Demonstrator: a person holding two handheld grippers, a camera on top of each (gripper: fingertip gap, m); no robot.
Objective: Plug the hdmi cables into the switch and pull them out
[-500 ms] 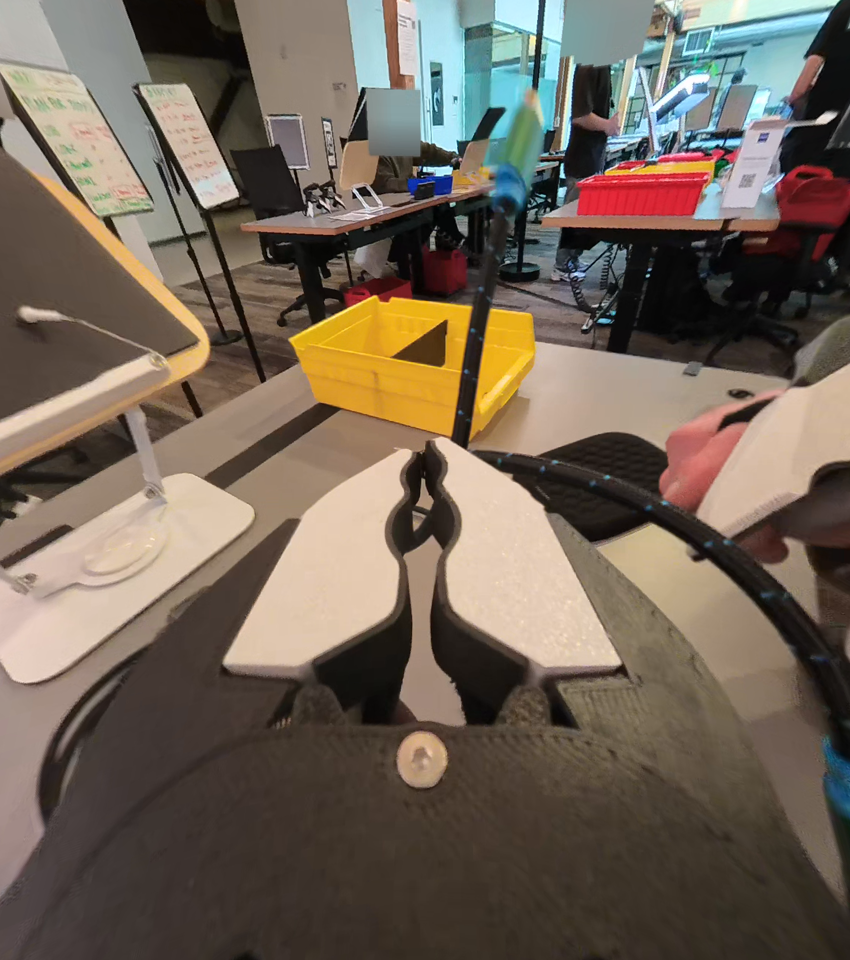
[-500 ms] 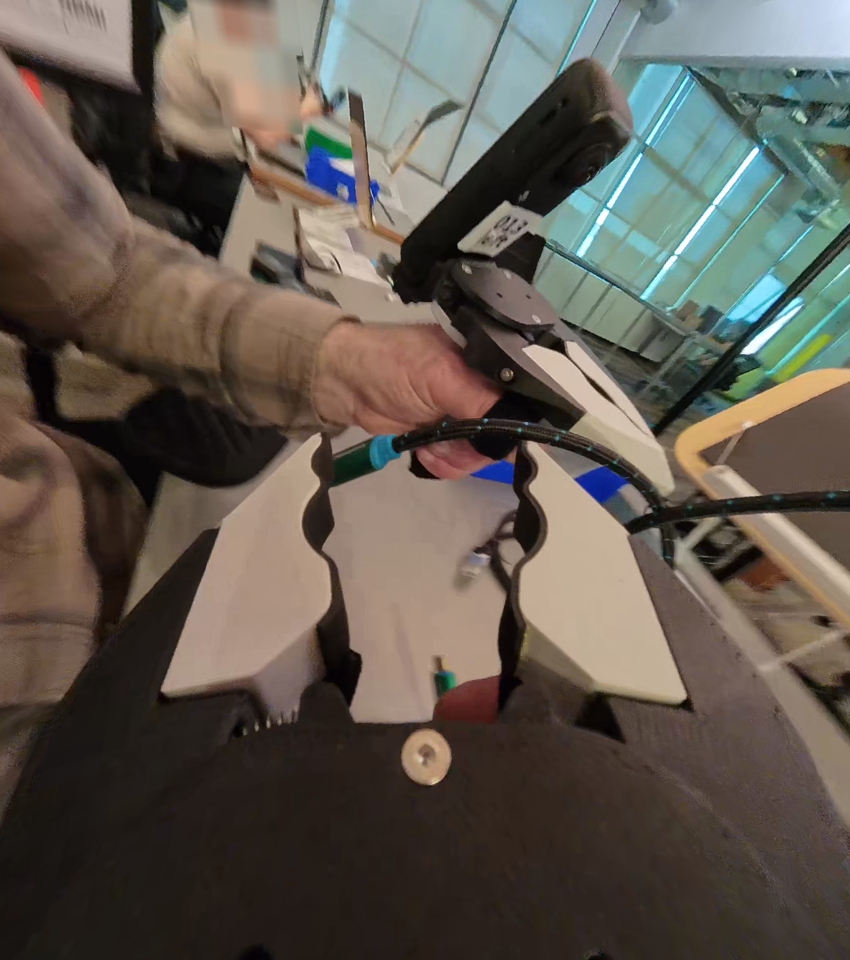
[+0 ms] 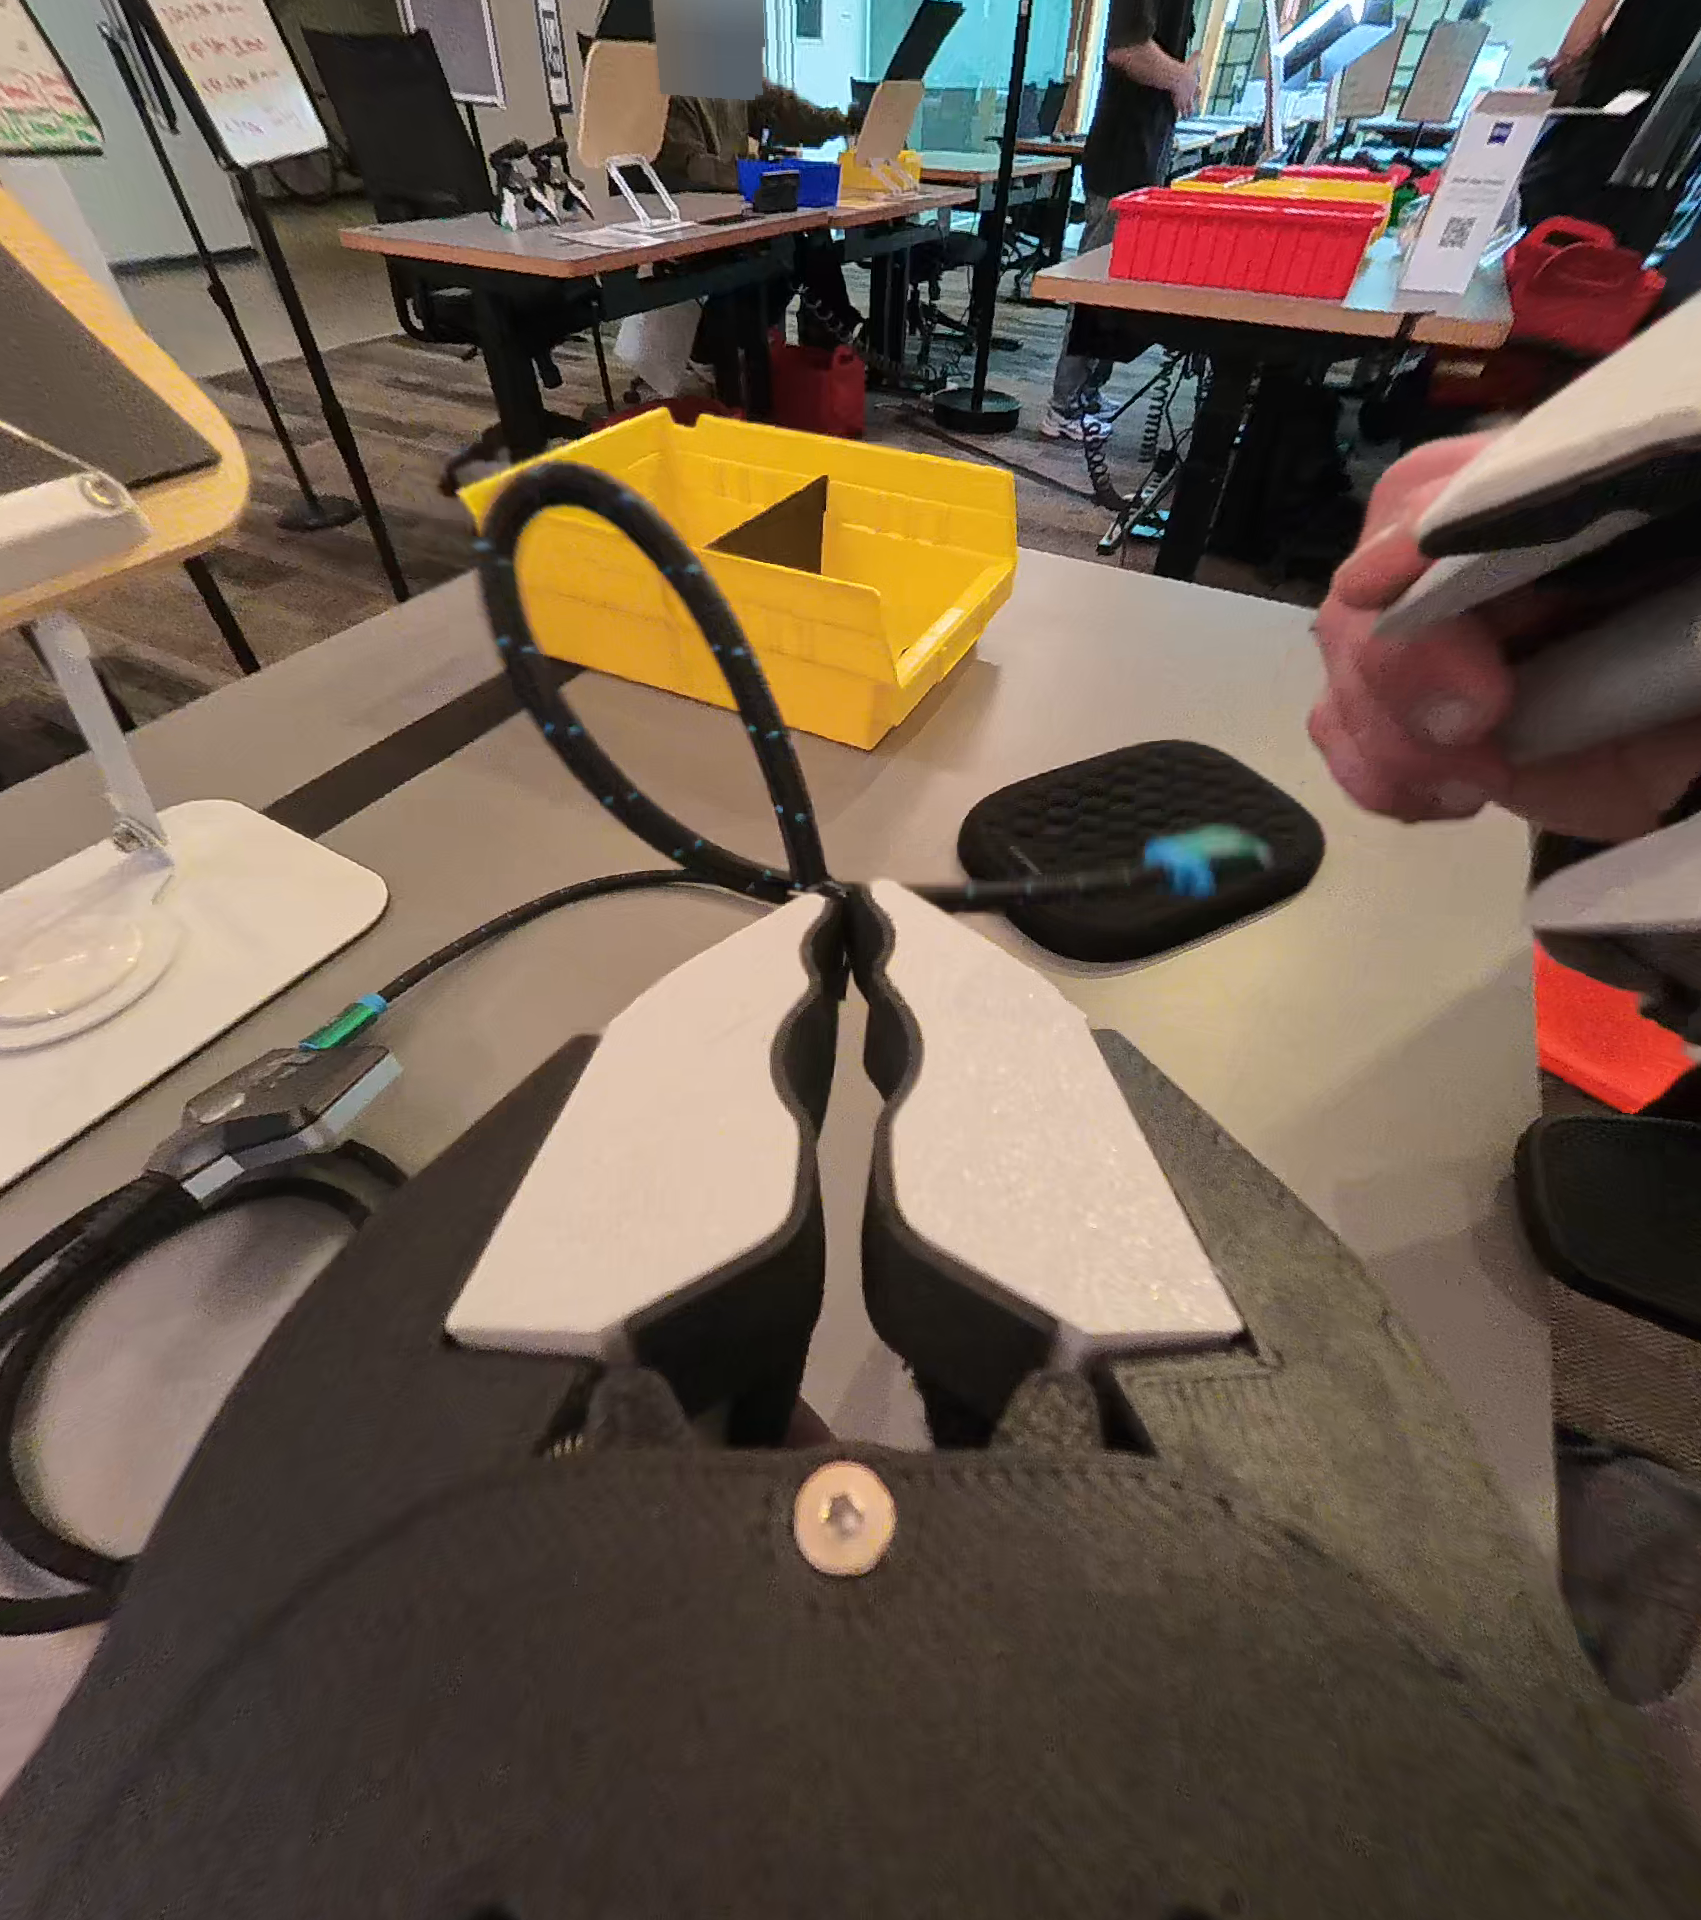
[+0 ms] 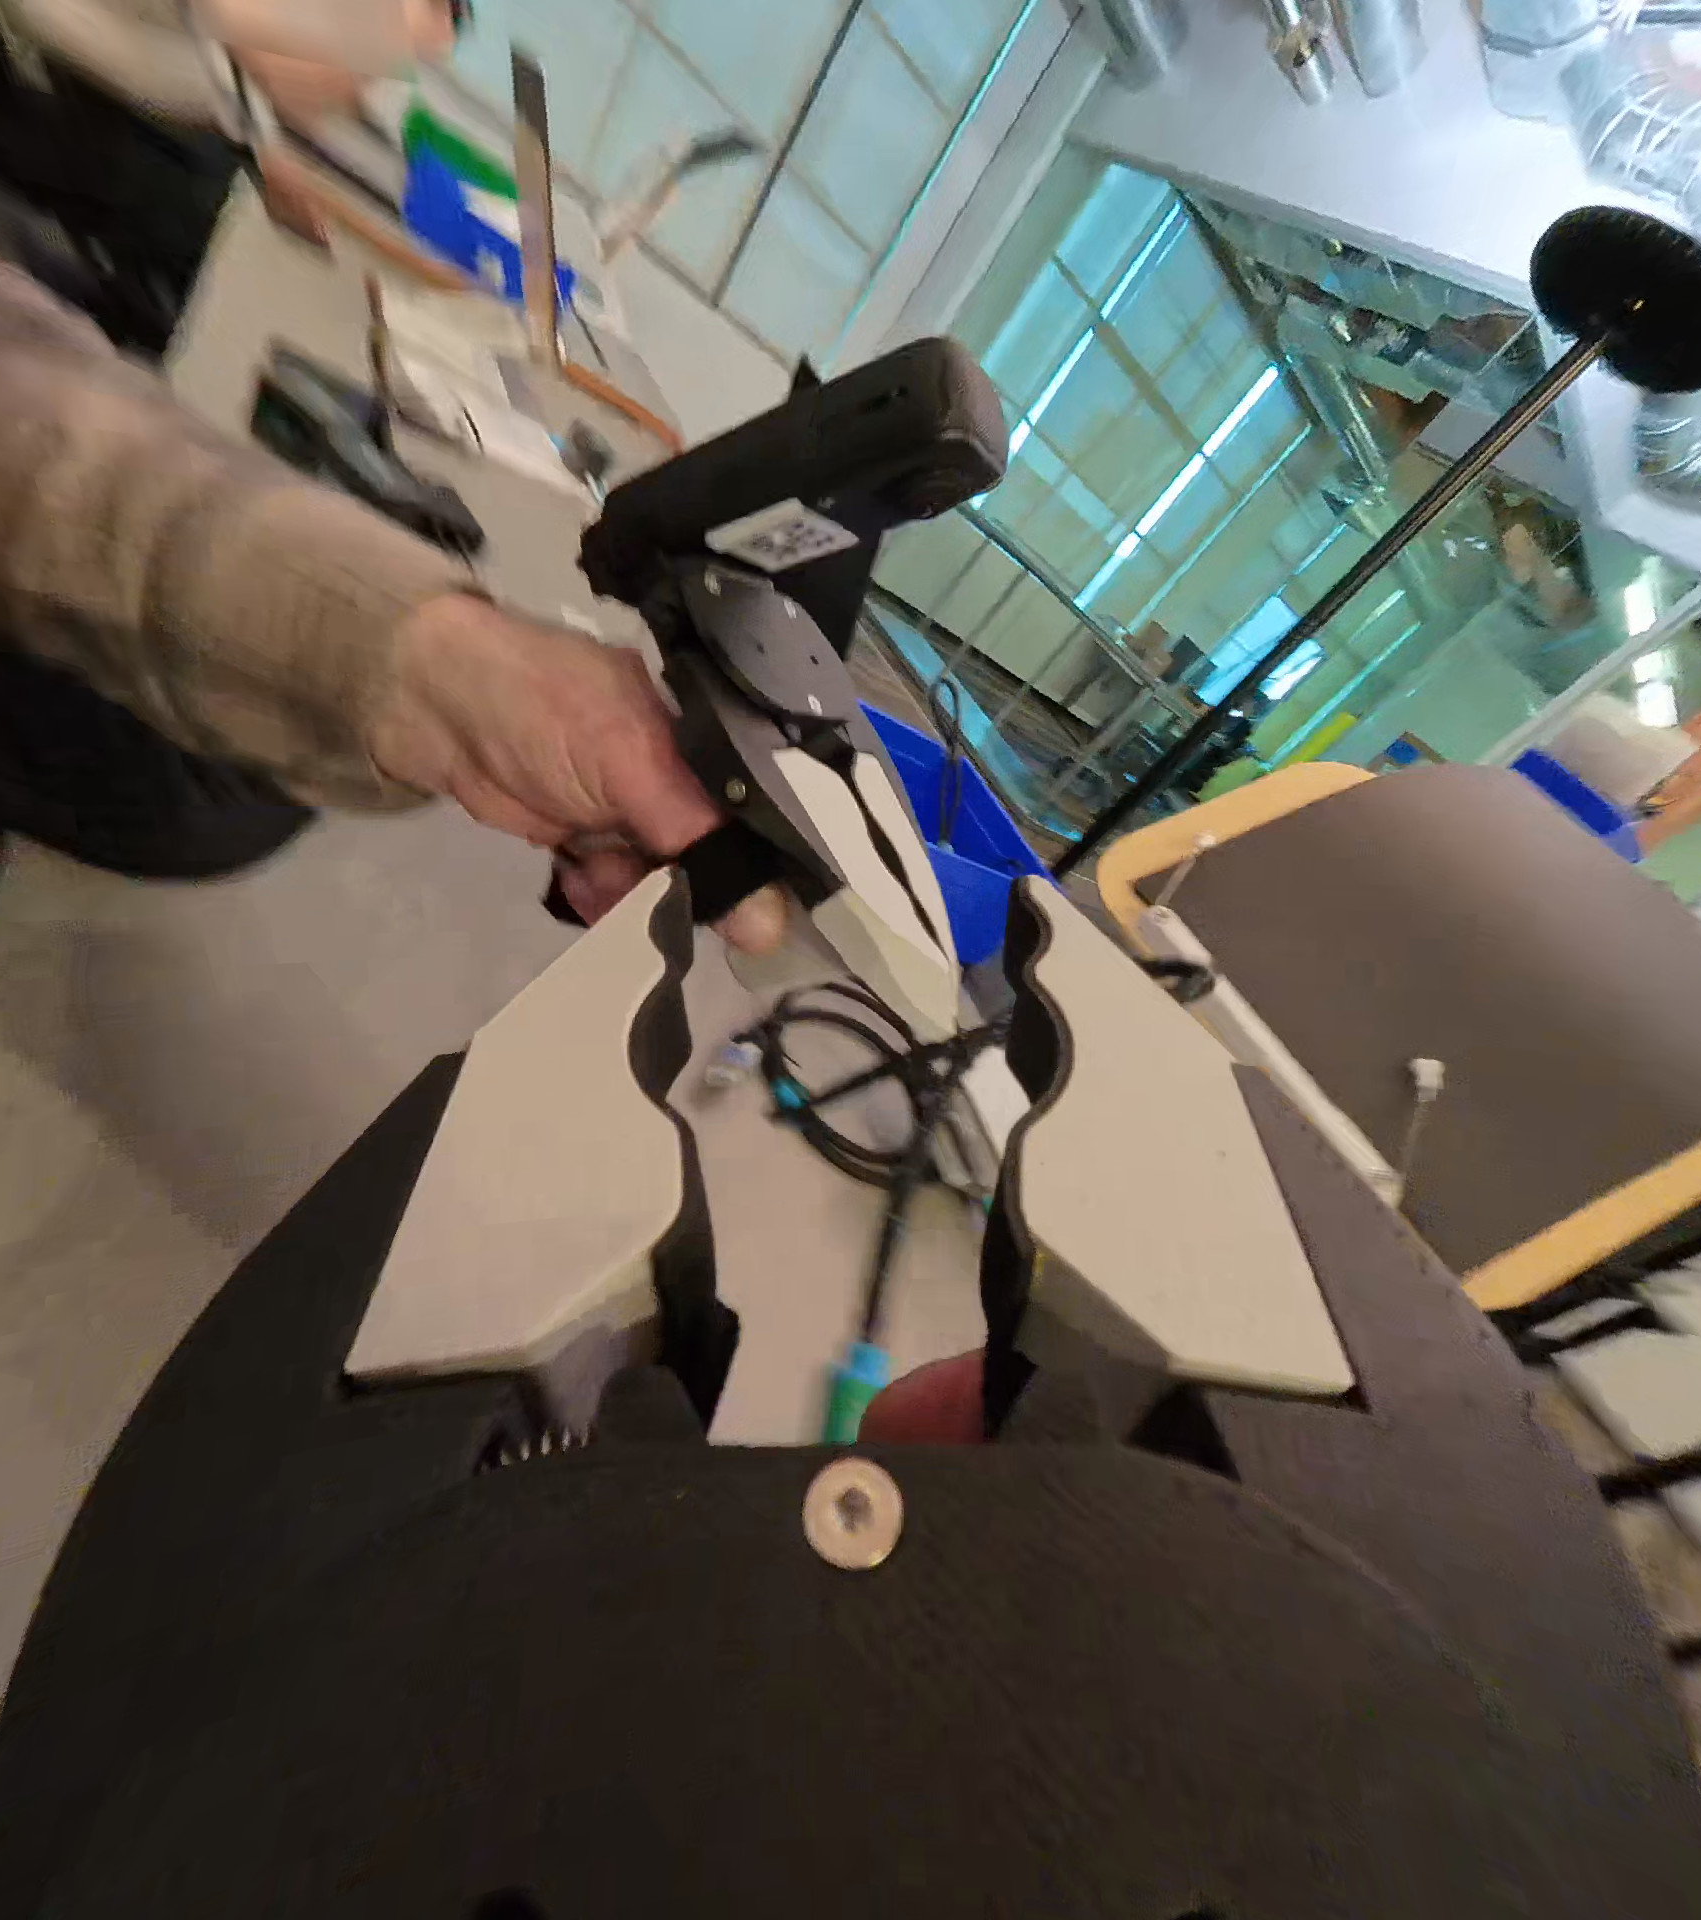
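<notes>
My left gripper [image 3: 841,904] is shut, its tips pinching a black braided HDMI cable [image 3: 617,582] that loops up in front of the yellow bin. One blue-green plug [image 3: 1204,857] of it hangs over a black pad. The grey switch [image 3: 290,1101] lies at the left on the table, with another blue-green plug [image 3: 347,1023] at its far end and black cables leaving it. My right gripper [image 4: 851,894] is open and empty above the table; a blue-green plug [image 4: 851,1382] lies below it. The left gripper [image 4: 929,987] shows there, held by a hand.
A yellow bin [image 3: 825,644] stands at the back of the grey table [image 3: 1189,1039]. A black honeycomb pad [image 3: 1085,821] lies right of centre. A white stand base [image 3: 233,935] holding a tilted dark board [image 3: 15,395] is at the left. An orange object [image 3: 1594,1039] is at the right edge.
My left gripper has come down toward the table with the cable, so its plug now points right over the pad instead of upward. The cable no longer crosses my right gripper's fingertips.
</notes>
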